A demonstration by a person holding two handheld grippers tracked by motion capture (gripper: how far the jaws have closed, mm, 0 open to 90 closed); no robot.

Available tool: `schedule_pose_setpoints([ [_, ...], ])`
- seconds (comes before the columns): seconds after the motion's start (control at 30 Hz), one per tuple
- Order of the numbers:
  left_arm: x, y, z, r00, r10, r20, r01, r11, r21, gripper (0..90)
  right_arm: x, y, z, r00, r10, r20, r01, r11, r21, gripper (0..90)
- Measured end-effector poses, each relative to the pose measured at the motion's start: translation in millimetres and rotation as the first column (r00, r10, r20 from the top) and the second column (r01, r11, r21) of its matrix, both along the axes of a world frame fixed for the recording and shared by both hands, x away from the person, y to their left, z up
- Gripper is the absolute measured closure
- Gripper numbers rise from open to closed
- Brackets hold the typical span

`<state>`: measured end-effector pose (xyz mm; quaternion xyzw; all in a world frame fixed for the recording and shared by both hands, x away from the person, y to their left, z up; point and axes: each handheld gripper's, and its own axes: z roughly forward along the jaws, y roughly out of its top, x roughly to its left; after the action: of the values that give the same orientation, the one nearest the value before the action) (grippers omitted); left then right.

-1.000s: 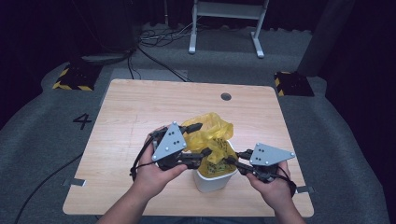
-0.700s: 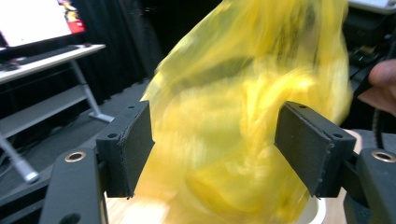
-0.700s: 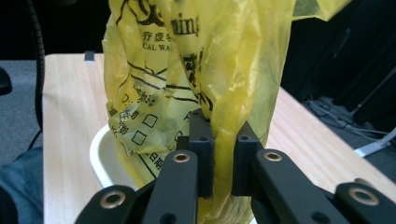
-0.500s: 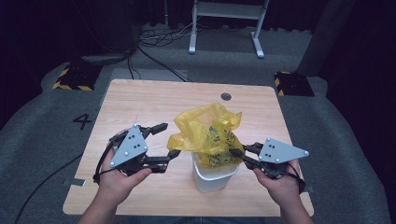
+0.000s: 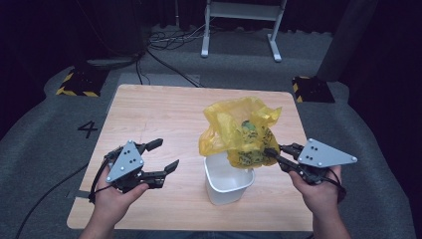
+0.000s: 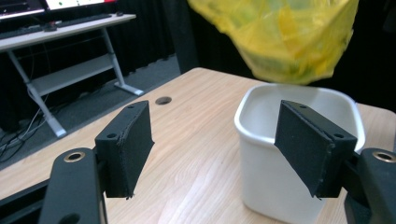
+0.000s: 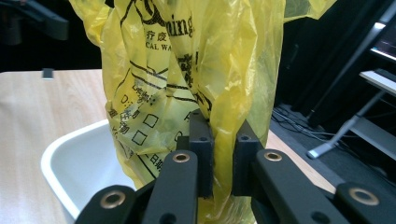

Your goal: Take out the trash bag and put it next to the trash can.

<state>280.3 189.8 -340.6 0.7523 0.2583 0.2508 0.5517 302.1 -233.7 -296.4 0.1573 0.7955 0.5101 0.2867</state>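
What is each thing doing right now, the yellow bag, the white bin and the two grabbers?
Bag: crumpled, lifted above the bin, pinched by the right gripper.
Bin: upright on the table, nothing seen inside.
Left gripper: jaws open, holding nothing, beside the bin.
Right gripper: shut on the bag.

The right gripper point(image 5: 271, 153) pinches a yellow plastic bag point(image 5: 239, 130) at its jaw tips, the bag hanging over a white bin point(image 5: 226, 180) just below and beside those tips. The left gripper point(image 5: 163, 155) stands wide, nothing between its jaws, well apart from the bin on the wooden table point(image 5: 159, 112).
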Motion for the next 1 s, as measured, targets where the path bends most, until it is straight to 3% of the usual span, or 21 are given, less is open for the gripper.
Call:
schedule_pose_setpoints([
  [0.13, 0.5, 9.3, -10.0, 0.9997, 0.019, -0.012, -0.019, 0.9994, 0.027, 27.2, 3.0, -13.8, 0.3, 0.9994, -0.036, 0.001, 0.036, 0.9994, 0.004, 82.9],
  [0.3, 1.2, 22.7, -22.9, 0.9983, 0.057, -0.013, -0.056, 0.9943, 0.091, 27.7, 9.5, -29.3, -3.6, 0.9967, -0.081, -0.007, 0.081, 0.9967, 0.003, 82.8],
  [0.7, 1.1, 45.9, -53.3, 0.9886, 0.127, -0.081, -0.115, 0.9843, 0.133, 26.5, 29.4, -55.6, -27.5, 0.9839, -0.171, -0.052, 0.17, 0.9852, -0.016, 82.4],
  [1.0, 3.0, 61.7, -78.2, 0.9756, 0.188, -0.114, -0.167, 0.9716, 0.167, 26.4, 44.4, -68.7, -49.0, 0.9714, -0.222, -0.085, 0.22, 0.9751, -0.025, 82.1],
])
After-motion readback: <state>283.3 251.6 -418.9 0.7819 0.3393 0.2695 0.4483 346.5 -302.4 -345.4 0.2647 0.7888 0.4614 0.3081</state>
